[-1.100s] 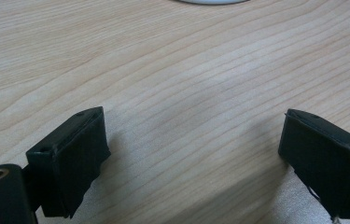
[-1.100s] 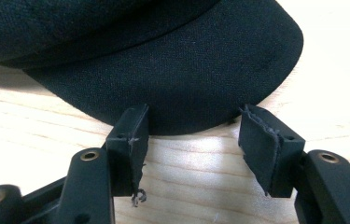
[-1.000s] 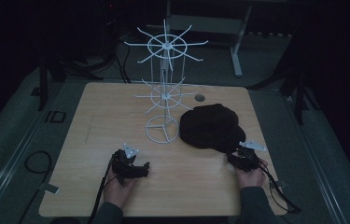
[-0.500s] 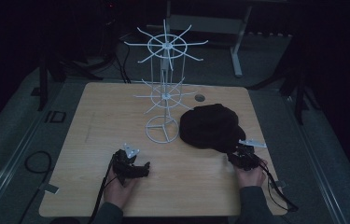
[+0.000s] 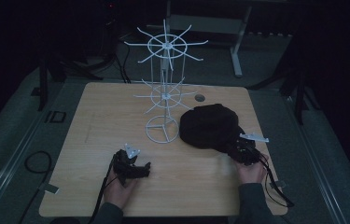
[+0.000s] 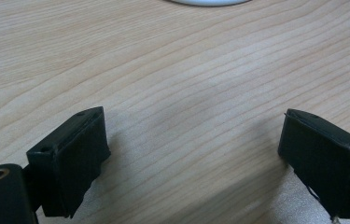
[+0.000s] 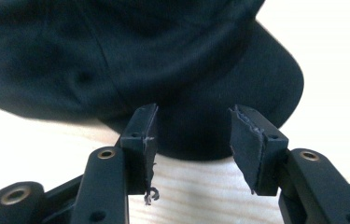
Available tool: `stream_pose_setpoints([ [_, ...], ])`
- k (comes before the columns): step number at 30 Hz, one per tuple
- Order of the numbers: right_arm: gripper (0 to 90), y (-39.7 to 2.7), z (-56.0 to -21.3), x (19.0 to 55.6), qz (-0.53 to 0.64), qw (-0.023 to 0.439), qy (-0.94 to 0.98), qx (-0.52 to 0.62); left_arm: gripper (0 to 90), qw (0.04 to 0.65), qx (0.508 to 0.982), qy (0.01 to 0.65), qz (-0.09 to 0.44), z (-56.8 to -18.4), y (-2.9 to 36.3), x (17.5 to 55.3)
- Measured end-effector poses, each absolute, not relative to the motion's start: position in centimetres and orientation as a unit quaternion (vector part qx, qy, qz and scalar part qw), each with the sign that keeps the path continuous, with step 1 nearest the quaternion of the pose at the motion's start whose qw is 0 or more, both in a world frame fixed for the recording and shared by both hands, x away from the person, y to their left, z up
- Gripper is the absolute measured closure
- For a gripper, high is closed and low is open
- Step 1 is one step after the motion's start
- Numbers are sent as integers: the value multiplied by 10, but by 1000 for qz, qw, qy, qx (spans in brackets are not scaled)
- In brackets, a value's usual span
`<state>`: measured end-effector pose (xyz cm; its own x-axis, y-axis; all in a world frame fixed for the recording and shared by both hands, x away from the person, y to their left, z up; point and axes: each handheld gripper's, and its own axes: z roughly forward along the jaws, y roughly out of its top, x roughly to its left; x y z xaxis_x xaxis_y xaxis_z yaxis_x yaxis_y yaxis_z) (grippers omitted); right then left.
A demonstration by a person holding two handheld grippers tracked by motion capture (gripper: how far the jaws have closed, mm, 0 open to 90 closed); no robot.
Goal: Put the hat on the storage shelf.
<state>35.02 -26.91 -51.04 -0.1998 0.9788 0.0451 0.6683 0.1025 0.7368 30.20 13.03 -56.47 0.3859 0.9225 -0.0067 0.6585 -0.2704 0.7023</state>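
Note:
A black cap [image 5: 208, 125] lies on the wooden table [image 5: 107, 116], right of a white wire rack [image 5: 164, 93] with two tiers of spokes. My right gripper [image 5: 236, 148] is at the cap's near edge. In the right gripper view the cap [image 7: 163, 60] is close ahead, its brim [image 7: 261, 88] reaching toward me, and the right gripper [image 7: 192, 135] stands open with its jaws astride the brim's edge, not pinching it. My left gripper [image 5: 141, 169] rests on the table front left; in its own view it [image 6: 193, 149] is wide open over bare wood.
The rack's round white base [image 5: 162, 129] stands mid-table, and its rim [image 6: 207, 2] shows at the top of the left gripper view. A small round hole [image 5: 199, 98] sits near the table's far edge. Dark floor, cables and a stand's legs [image 5: 235, 51] surround the table.
My right gripper has crept forward and left toward the cap's brim. The left gripper and the cap have stayed put.

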Motion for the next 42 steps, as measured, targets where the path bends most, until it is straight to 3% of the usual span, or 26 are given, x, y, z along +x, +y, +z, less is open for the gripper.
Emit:
stream_pose_setpoints([
  [16,490,-270,-489,388,324,248,684,605,87,318,771,511,207,-565,129,302],
  [42,466,-270,-497,442,268,249,682,633,87,320,771,510,206,-565,127,302],
])
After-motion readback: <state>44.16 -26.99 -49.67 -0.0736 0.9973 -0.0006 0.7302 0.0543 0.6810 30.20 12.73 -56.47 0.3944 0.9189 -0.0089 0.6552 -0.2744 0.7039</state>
